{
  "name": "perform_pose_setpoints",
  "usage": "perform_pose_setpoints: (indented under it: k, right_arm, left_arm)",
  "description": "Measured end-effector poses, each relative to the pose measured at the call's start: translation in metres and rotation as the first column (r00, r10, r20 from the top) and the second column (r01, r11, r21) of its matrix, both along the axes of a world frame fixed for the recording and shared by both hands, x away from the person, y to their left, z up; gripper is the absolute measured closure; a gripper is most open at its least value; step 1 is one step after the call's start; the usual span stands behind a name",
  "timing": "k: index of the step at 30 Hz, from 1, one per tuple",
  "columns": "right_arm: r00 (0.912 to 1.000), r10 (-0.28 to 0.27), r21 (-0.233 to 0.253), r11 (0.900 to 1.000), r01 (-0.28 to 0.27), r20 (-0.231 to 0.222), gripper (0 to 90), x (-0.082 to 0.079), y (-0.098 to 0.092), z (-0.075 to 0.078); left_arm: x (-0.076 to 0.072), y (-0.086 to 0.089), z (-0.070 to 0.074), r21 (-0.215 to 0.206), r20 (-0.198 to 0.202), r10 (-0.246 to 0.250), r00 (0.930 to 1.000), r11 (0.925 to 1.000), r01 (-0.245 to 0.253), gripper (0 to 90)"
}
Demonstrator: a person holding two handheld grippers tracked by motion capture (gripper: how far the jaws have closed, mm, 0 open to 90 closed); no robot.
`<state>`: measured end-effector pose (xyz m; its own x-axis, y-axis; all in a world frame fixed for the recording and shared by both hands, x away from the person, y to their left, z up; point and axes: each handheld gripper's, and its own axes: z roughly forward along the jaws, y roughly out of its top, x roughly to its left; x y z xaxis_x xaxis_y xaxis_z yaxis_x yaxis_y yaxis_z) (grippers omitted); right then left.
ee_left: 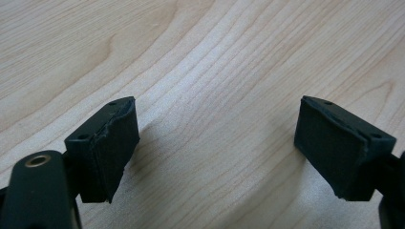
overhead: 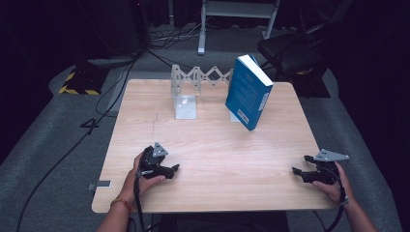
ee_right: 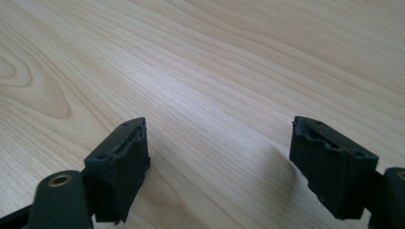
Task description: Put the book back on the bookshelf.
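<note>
A blue book (overhead: 248, 92) stands tilted at the back right of the wooden table (overhead: 212, 150), leaning against a white folding rack (overhead: 199, 76). At the rack's left end stands a clear bookend plate (overhead: 185, 106). My left gripper (overhead: 174, 170) rests near the table's front left, held in a hand, and points right. My right gripper (overhead: 299, 165) rests near the front right edge and points left. In the left gripper view the left gripper (ee_left: 217, 143) is open over bare wood. The right gripper (ee_right: 219, 162) in its own view is open too, with nothing between the pads.
Cables (overhead: 77, 140) trail over the grey floor to the left of the table. A black chair (overhead: 290, 50) stands behind the table's right corner, and a white frame leg (overhead: 202, 29) stands farther back. A yellow-black striped base (overhead: 77, 84) sits at the back left.
</note>
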<state>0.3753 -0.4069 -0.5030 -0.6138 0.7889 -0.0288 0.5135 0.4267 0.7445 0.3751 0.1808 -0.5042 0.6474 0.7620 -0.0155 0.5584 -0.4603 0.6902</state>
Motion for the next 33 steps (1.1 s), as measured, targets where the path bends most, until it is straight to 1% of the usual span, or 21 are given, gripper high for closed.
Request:
perform_pose_setpoints:
  k: [2, 3, 7, 8, 16, 24, 28, 33]
  right_arm:
    - [0.9998, -0.010, 0.018, 1.000, 0.010, -0.018, 21.1, -0.0010, -0.0039, -0.0006]
    - [0.9998, -0.010, 0.018, 1.000, 0.010, -0.018, 21.1, -0.0010, -0.0039, -0.0006]
    - [0.9999, 0.003, 0.011, 1.000, -0.003, -0.012, 20.6, -0.0022, -0.0030, -0.0008]
    - [0.9997, 0.018, 0.014, 1.000, -0.018, -0.016, 20.3, -0.0018, -0.0029, -0.0009]
    - [0.9997, 0.011, 0.016, 1.000, -0.011, -0.022, 19.1, -0.0003, -0.0024, -0.0011]
    - [0.9998, 0.004, 0.015, 1.000, -0.003, -0.021, 19.0, -0.0001, -0.0026, -0.0011]
    - [0.9998, -0.012, 0.010, 1.000, 0.012, -0.018, 17.7, -0.0005, -0.0022, -0.0011]
    - [0.9998, -0.011, 0.011, 1.000, 0.011, -0.018, 17.7, 0.0000, -0.0025, -0.0012]
  left_arm:
    - [0.0000, 0.0000, 0.0000, -0.001, 0.000, 0.000, 1.0000, 1.0000, 0.000, 15.7]
    - [0.0000, 0.0000, 0.0000, -0.001, 0.000, 0.000, 1.0000, 1.0000, 0.000, 15.7]
    - [0.0000, 0.0000, 0.0000, 0.000, 0.000, 0.000, 1.0000, 1.0000, 0.000, 15.7]
    - [0.0001, 0.0001, 0.0000, 0.001, 0.001, 0.000, 1.0000, 1.0000, 0.000, 15.7]
    - [-0.0003, 0.0004, 0.0001, 0.005, 0.004, -0.002, 1.0000, 1.0000, 0.002, 15.7]
    - [-0.0001, 0.0006, -0.0002, 0.000, 0.005, -0.004, 1.0000, 1.0000, 0.004, 15.6]
    - [0.0002, 0.0003, -0.0004, -0.005, 0.001, -0.006, 1.0000, 1.0000, 0.006, 15.4]
    - [0.0002, 0.0004, -0.0004, -0.005, 0.001, -0.006, 1.0000, 1.0000, 0.006, 15.4]
